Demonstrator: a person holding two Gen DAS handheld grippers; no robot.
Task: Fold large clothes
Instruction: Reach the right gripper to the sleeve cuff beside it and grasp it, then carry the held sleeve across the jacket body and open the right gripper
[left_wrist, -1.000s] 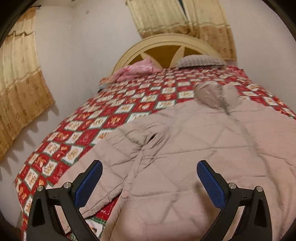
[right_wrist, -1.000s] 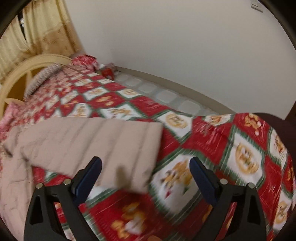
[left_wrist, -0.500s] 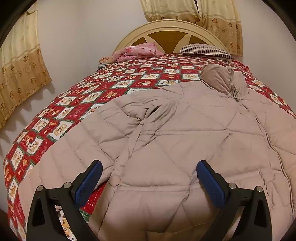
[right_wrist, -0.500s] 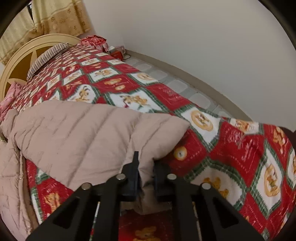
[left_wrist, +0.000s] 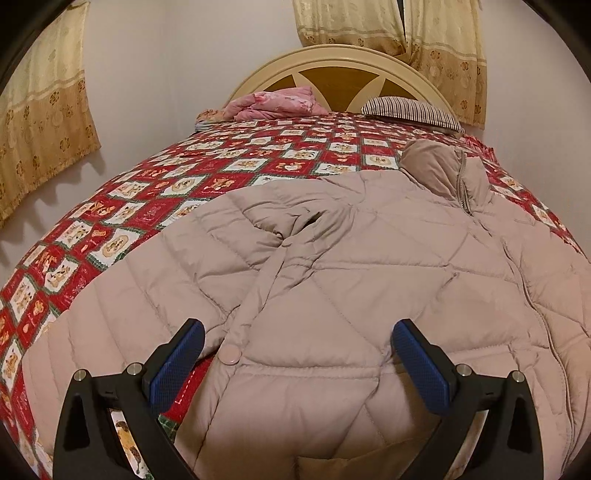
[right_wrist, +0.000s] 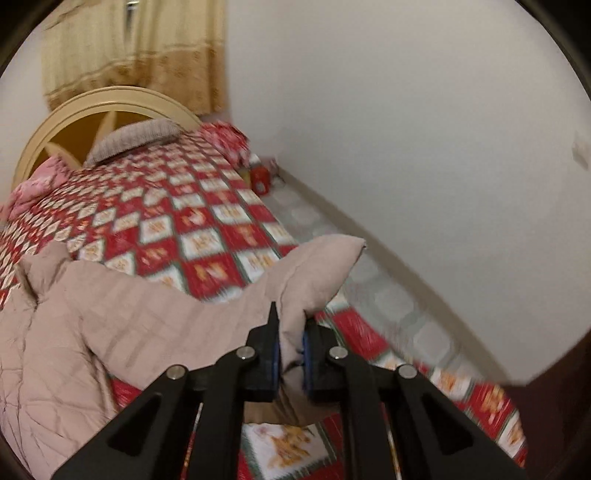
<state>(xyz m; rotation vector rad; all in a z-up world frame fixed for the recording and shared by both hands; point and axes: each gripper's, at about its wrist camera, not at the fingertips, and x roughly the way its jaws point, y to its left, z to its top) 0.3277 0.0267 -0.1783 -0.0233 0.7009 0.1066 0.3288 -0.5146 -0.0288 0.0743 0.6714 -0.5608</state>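
A beige quilted puffer jacket (left_wrist: 332, 266) lies spread face up on the red patterned bedspread (left_wrist: 155, 192), collar toward the headboard. My left gripper (left_wrist: 295, 350) hovers open just above the jacket's lower front, near its hem, with nothing between the blue pads. In the right wrist view my right gripper (right_wrist: 291, 343) is shut on the cuff end of the jacket's sleeve (right_wrist: 314, 273) and holds it lifted off the bed. The sleeve trails left to the jacket body (right_wrist: 55, 332).
A cream wooden headboard (left_wrist: 343, 70) stands at the far end, with a pink folded blanket (left_wrist: 277, 105) and a striped pillow (left_wrist: 410, 110) before it. Curtains (left_wrist: 40, 122) hang on the walls. Beside the bed's right edge runs a tiled floor strip (right_wrist: 369, 288) with a red object (right_wrist: 260, 179).
My right gripper closed on the sleeve cuff, then lifted it up off the bedspread. My left gripper sank closer to the jacket's lower front and stayed open.
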